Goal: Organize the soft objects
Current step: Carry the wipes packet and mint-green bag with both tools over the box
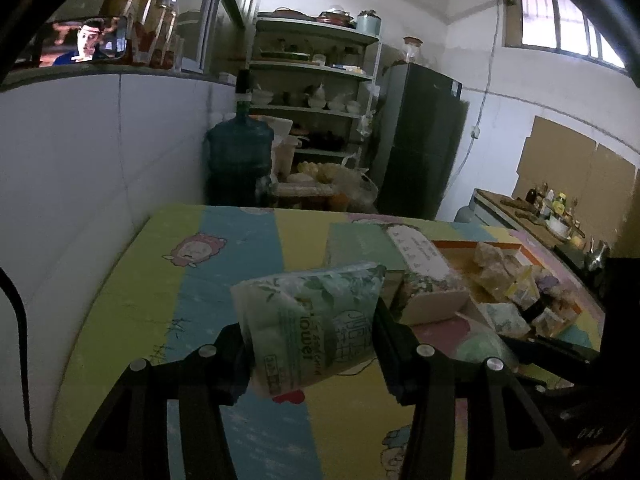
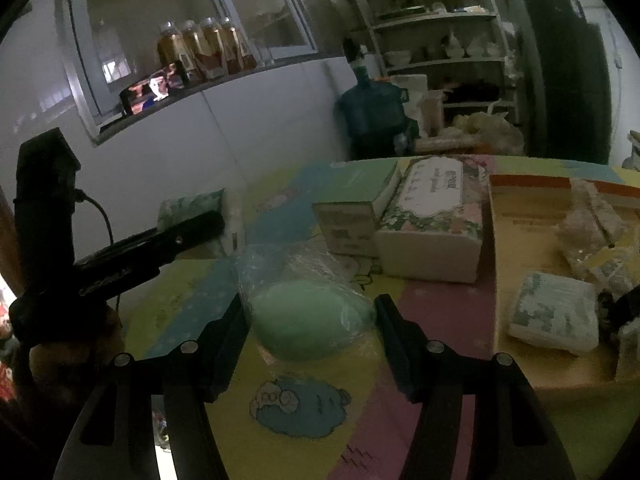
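My left gripper (image 1: 308, 330) is shut on a green floral tissue pack (image 1: 316, 312) and holds it tilted above the colourful table mat (image 1: 168, 288). In the right wrist view the same pack (image 2: 188, 204) shows at the left, in the left gripper (image 2: 196, 228). My right gripper (image 2: 312, 310) is shut on a pale green soft ball in clear wrap (image 2: 308, 328), just over the mat (image 2: 320, 432). A cardboard tray (image 2: 520, 248) at the right holds several wrapped tissue packs, one of them (image 2: 556, 312) lying near its front.
A floral tissue box (image 2: 432, 216) and a green box (image 2: 352, 200) stand on the mat left of the tray. A white wall (image 1: 80, 168) runs along the table's left side. Behind the table are a blue water jug (image 1: 240, 152), shelves (image 1: 316, 80) and a dark fridge (image 1: 420, 140).
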